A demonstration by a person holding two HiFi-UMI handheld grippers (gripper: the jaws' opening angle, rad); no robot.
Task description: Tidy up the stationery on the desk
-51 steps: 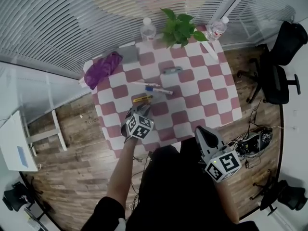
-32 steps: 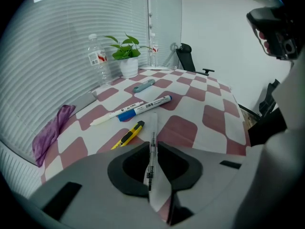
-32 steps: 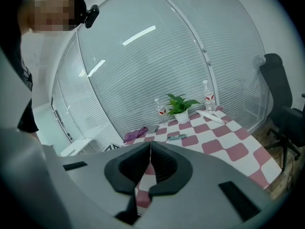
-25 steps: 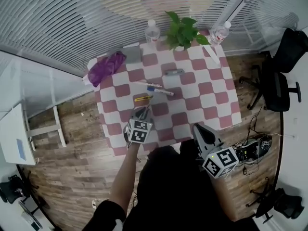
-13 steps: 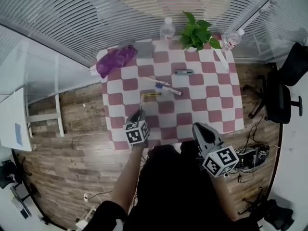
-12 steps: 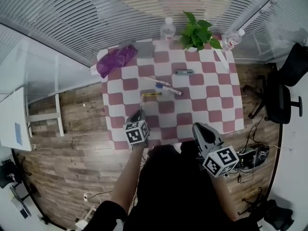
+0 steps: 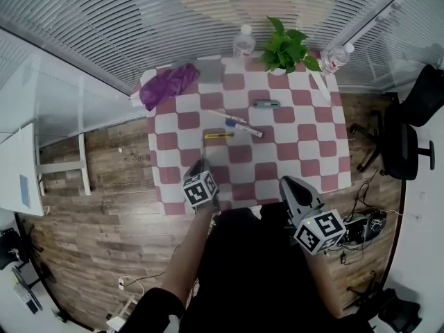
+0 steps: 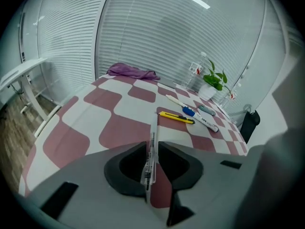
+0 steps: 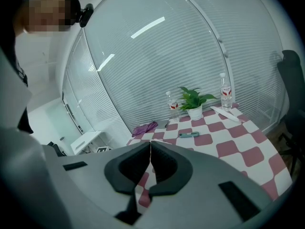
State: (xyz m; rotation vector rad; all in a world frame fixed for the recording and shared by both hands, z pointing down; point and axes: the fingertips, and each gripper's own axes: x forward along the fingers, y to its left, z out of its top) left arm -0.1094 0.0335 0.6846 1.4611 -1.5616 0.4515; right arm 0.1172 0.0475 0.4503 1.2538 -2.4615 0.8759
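My left gripper (image 7: 200,166) (image 8: 152,146) is over the near part of the checked table (image 7: 298,141), shut on a slim white pen with a barcode label (image 8: 153,133) that sticks out forward. Ahead of it lie a yellow utility knife (image 7: 218,136) (image 8: 176,117), a blue-capped white marker (image 7: 244,127) (image 8: 200,120), another white pen (image 7: 228,116) and a grey-teal item (image 7: 266,104) (image 9: 189,134). My right gripper (image 7: 292,188) (image 9: 150,145) is shut on nothing, near the table's front edge.
A purple cloth (image 7: 168,85) (image 8: 132,71) and a grey pad (image 7: 209,69) lie at the back left. A potted plant (image 7: 288,47) and two bottles (image 7: 243,40) (image 7: 333,57) stand along the back. A long white item (image 7: 320,85) lies back right. An office chair (image 7: 406,127) stands to the right.
My left gripper has drawn back from the yellow knife toward the table's front edge, still holding the pen. The head view has shifted. The right gripper has barely moved.
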